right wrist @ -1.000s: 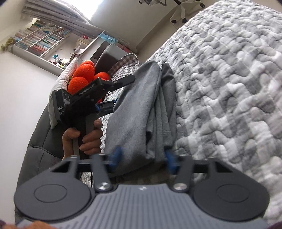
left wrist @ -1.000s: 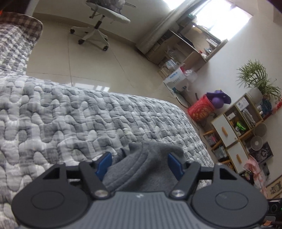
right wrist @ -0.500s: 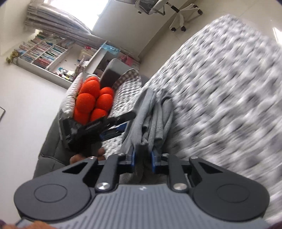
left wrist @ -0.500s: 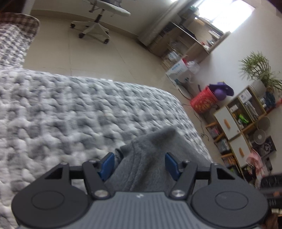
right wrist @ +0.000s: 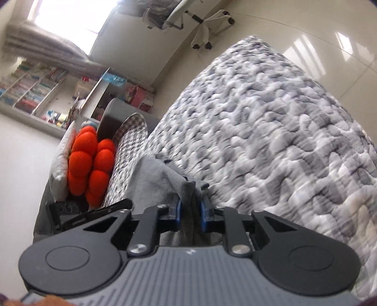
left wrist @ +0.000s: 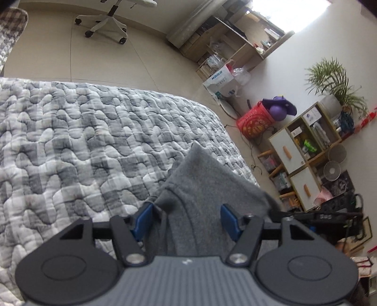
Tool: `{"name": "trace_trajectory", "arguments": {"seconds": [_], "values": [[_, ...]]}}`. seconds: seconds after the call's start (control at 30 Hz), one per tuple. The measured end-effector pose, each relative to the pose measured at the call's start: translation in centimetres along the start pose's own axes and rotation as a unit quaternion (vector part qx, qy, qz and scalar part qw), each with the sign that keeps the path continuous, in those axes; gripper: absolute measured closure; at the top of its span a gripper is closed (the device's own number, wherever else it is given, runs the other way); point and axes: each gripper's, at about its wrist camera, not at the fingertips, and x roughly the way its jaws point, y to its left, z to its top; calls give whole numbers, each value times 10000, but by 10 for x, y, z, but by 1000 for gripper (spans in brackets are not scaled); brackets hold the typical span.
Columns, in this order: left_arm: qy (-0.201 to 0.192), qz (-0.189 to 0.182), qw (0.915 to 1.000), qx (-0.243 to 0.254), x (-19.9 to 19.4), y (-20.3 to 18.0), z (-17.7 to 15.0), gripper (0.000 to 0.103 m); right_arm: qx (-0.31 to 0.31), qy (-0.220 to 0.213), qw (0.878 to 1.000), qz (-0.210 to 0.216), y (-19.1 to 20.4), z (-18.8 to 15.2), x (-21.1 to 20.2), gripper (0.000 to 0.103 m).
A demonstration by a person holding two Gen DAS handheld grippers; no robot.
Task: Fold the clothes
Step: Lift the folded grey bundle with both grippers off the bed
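Observation:
A grey garment (left wrist: pixel 200 195) lies bunched between the blue pads of my left gripper (left wrist: pixel 186 220), whose jaws stand wide apart around the cloth without pinching it. In the right wrist view the same grey garment (right wrist: pixel 160 181) is gathered into a narrow fold, and my right gripper (right wrist: pixel 190 211) is shut on it. Both hold the cloth above a grey-and-white quilted bed cover (left wrist: pixel 82 146), also seen in the right wrist view (right wrist: pixel 271 141). The rest of the garment is hidden below the grippers.
An orange bobbled cushion (right wrist: pixel 87 162) and a checked pillow (right wrist: pixel 127 150) sit at the bed's head. A white office chair (left wrist: pixel 110 21) stands on the tiled floor. A shelf unit (left wrist: pixel 304 153), red basket (left wrist: pixel 254 122) and potted plant (left wrist: pixel 334 82) line the wall past the bed edge.
My right gripper closed from wide open onto a bunched fold of the garment and lifted it. The left gripper rose and the cloth now stands up between its open jaws.

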Motion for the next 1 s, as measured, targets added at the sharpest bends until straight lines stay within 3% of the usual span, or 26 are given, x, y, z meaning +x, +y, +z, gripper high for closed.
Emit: {"name": "trace_trajectory", "arguments": {"seconds": [0.17,0.27,0.4,0.5,0.57,0.67,0.83,1.0], "values": [[-99,-77,9999,-79,-8,10,-8,39,90,-176,9997,153,-6,-4,-7,78],[-107,-108,9998,-144,-11,9,-11,39,136,-306,9992,238,-4,-9,-18,56],[-258,-66,9994,-238,-12,4,-16,39,227,-383,9984,353,-1,-21,-25,47],[-444,-64,9982,-395,-13,-4,-24,41,290,-304,9988,237,-1,-33,-16,47],[-549,14,9973,-492,-13,-10,-31,50,257,-391,9987,197,1,-38,-12,47],[-722,138,9948,-711,-13,-16,-43,52,198,-518,9984,76,11,-42,-7,47],[-1111,115,9849,-1324,-21,-12,-57,75,150,-667,9976,-95,22,-44,0,70],[-1374,136,9786,-1527,-39,-21,-68,82,34,-748,9972,-13,38,-40,-7,73]]}}
